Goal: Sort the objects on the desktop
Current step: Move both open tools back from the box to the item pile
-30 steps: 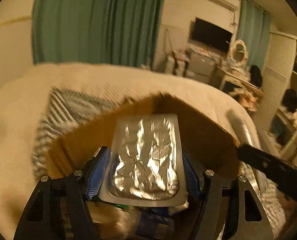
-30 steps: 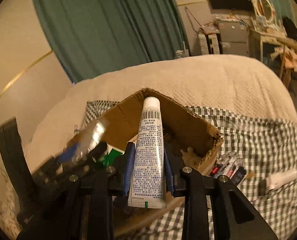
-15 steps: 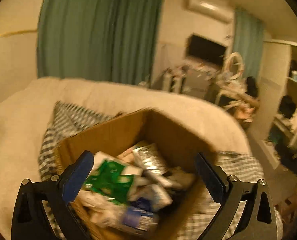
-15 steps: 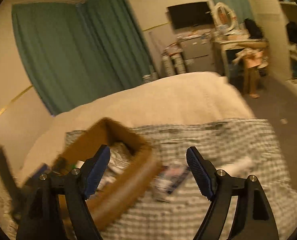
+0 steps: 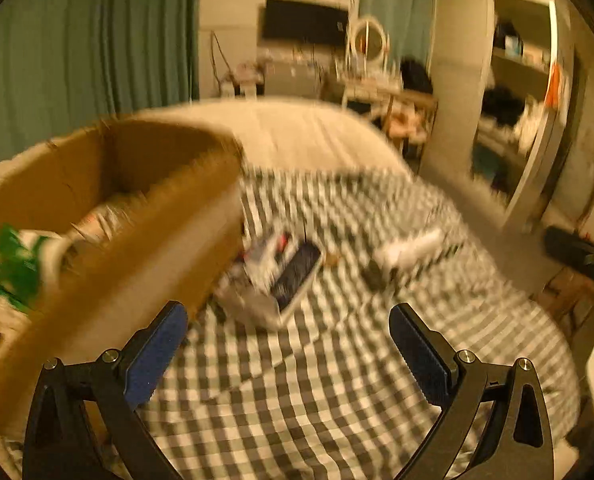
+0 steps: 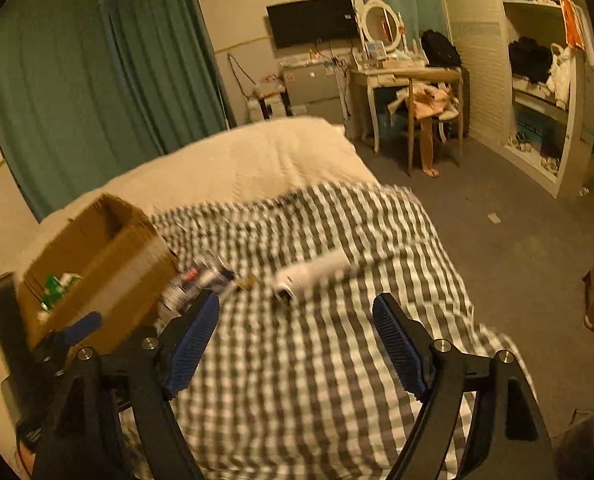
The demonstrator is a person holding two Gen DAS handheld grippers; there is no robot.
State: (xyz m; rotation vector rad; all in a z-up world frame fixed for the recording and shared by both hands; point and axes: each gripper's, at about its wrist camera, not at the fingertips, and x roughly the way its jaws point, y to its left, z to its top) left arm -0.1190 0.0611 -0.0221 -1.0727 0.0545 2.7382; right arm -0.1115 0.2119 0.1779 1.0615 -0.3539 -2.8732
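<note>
A brown cardboard box stands at the left on a checked cloth and holds green-and-white packs and a foil pack. Right beside the box lie flat packets, one dark-faced, and farther right a white tube. My left gripper is open and empty, above the cloth in front of the packets. In the right wrist view the box is at the left, the packets beside it, the white tube ahead. My right gripper is open and empty, short of the tube.
The checked cloth lies over a cream bed. Grey floor drops off to the right. A desk with a mirror, a chair and open shelves stand beyond. Green curtains hang at the back left.
Both grippers let go of their loads over the box, the left a foil pack, the right a tube. Both have since swung right, open, toward the items on the cloth.
</note>
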